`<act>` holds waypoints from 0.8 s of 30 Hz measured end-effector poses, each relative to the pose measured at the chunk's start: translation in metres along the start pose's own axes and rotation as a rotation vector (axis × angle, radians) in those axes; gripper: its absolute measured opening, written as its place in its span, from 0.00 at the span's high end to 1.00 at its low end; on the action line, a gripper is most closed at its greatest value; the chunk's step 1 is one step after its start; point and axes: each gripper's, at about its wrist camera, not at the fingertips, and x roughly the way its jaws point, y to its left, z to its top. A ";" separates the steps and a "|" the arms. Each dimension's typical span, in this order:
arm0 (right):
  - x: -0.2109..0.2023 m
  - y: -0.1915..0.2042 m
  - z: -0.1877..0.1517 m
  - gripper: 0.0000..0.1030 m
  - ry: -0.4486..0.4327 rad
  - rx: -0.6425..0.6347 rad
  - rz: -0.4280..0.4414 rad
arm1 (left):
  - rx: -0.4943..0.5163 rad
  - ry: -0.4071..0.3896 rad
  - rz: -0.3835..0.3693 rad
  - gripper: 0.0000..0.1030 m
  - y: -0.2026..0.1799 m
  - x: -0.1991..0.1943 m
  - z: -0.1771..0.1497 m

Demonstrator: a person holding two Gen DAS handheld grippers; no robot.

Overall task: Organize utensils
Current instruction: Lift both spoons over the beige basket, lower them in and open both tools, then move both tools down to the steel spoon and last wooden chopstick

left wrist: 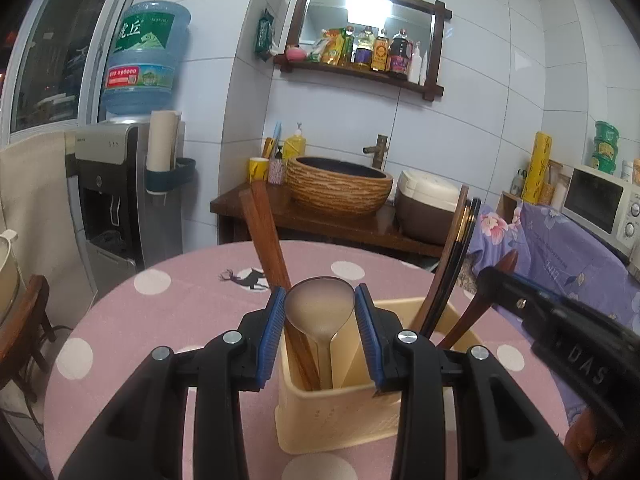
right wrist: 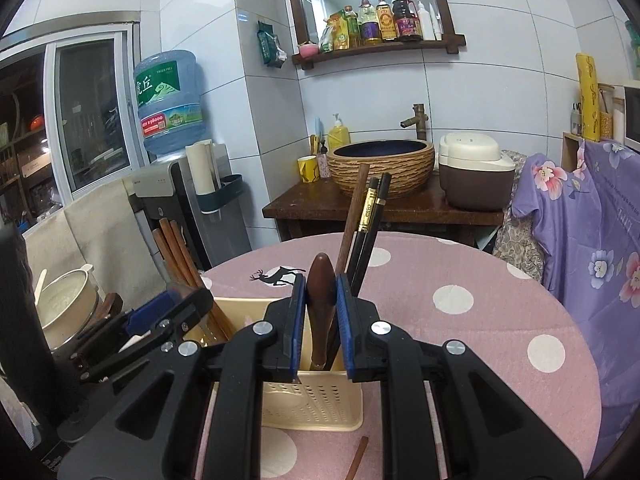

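The left gripper [left wrist: 319,322] is closed on a metal spoon [left wrist: 319,308], its blue pads pressing the sides of the bowl; the spoon stands nearly upright, bowl at the top and handle running down into the left compartment of the cream utensil holder [left wrist: 332,416]; the right gripper [right wrist: 321,312] is clamped on a dark wooden spoon [right wrist: 321,300], jaws nearly together on its narrow body (rounded end up, long axis close to vertical), the lower end inside the holder's right compartment; reddish wooden chopsticks [left wrist: 266,236] lean up and away to the left out of the left compartment; black chopsticks [right wrist: 370,232] with gold bands and a brown one lean up from the right compartment; the holder stands on a round table [right wrist: 480,360] under a pink cloth with white dots; one loose brown stick [right wrist: 357,458] lies on the cloth just in front of the holder.
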 end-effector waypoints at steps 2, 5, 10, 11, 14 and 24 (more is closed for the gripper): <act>0.000 -0.001 0.000 0.84 0.001 0.003 -0.001 | -0.001 0.019 0.003 0.65 0.002 0.003 -0.006; -0.001 -0.001 -0.001 0.84 0.000 0.001 -0.004 | 0.013 0.019 0.002 0.65 0.002 0.003 -0.011; -0.001 -0.002 -0.003 0.84 -0.009 0.001 -0.009 | 0.010 0.026 0.007 0.65 0.000 0.000 -0.011; -0.002 -0.003 -0.003 0.83 -0.011 0.006 -0.007 | 0.006 0.025 0.005 0.64 0.000 -0.002 -0.011; -0.009 -0.007 -0.003 0.80 -0.033 0.013 -0.015 | 0.006 0.012 0.002 0.56 0.000 -0.012 -0.012; -0.043 -0.018 -0.019 0.60 -0.064 0.027 0.003 | -0.003 -0.017 -0.009 0.31 -0.003 -0.055 -0.031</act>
